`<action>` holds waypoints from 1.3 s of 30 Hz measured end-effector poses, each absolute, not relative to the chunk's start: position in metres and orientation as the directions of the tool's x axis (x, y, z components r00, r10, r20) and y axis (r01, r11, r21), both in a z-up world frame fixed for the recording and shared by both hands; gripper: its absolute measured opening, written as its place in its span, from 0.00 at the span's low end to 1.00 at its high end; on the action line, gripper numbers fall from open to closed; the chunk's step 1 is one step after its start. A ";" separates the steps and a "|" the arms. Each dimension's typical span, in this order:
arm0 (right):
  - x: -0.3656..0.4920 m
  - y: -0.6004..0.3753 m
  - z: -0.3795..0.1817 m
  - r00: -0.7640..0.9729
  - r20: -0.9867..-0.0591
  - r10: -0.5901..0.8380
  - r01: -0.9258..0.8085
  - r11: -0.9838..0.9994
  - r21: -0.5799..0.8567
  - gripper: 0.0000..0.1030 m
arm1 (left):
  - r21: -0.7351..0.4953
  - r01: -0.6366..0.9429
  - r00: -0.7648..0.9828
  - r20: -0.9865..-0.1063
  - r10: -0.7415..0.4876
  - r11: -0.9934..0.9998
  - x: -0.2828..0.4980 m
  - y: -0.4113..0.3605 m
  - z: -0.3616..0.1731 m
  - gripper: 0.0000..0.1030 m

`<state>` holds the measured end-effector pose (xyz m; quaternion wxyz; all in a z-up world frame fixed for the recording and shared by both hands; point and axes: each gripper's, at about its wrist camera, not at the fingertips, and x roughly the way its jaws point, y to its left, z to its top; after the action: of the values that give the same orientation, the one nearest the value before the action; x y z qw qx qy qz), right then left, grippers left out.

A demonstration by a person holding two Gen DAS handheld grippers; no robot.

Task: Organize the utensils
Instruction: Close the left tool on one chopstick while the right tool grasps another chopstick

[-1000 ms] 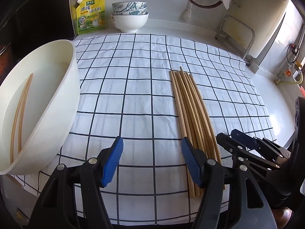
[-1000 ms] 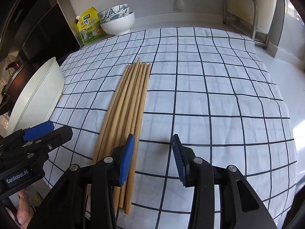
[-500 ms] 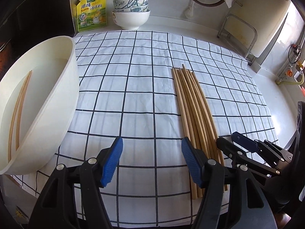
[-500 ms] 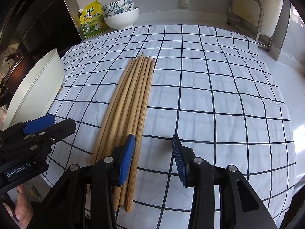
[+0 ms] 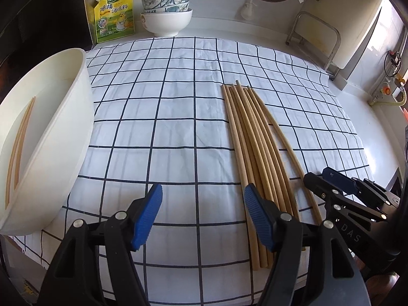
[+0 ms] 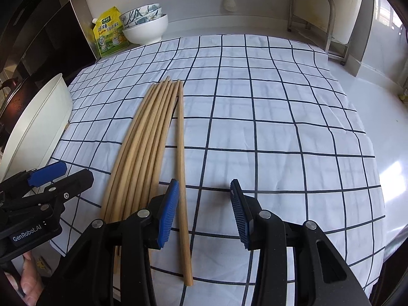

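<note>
Right gripper (image 6: 204, 213) open, 1 stray chopstick (image 6: 181, 153) between its jaws; left gripper (image 5: 201, 216) open, empty. Close squarely, lift level, carry toward the basin (image 5: 63, 132) at 9 o'clock.

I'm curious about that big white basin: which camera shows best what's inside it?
The left wrist view: it looks into the white basin, showing two chopsticks inside. The right wrist view catches only its outer wall edge-on, contents hidden.
</note>
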<state>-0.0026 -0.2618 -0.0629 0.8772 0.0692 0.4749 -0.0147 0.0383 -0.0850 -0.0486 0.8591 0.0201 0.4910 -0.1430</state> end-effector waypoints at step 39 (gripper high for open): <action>0.002 -0.270 -0.061 0.564 -0.825 0.029 0.096 0.990 0.100 0.38 | -0.008 0.234 0.510 -0.850 -0.129 0.972 0.055 -0.085 -0.055 0.76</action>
<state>0.0016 -0.2703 -0.0609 0.8818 0.0669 0.4666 -0.0192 0.0552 -0.0846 -0.0550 0.8673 0.0540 0.4837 -0.1046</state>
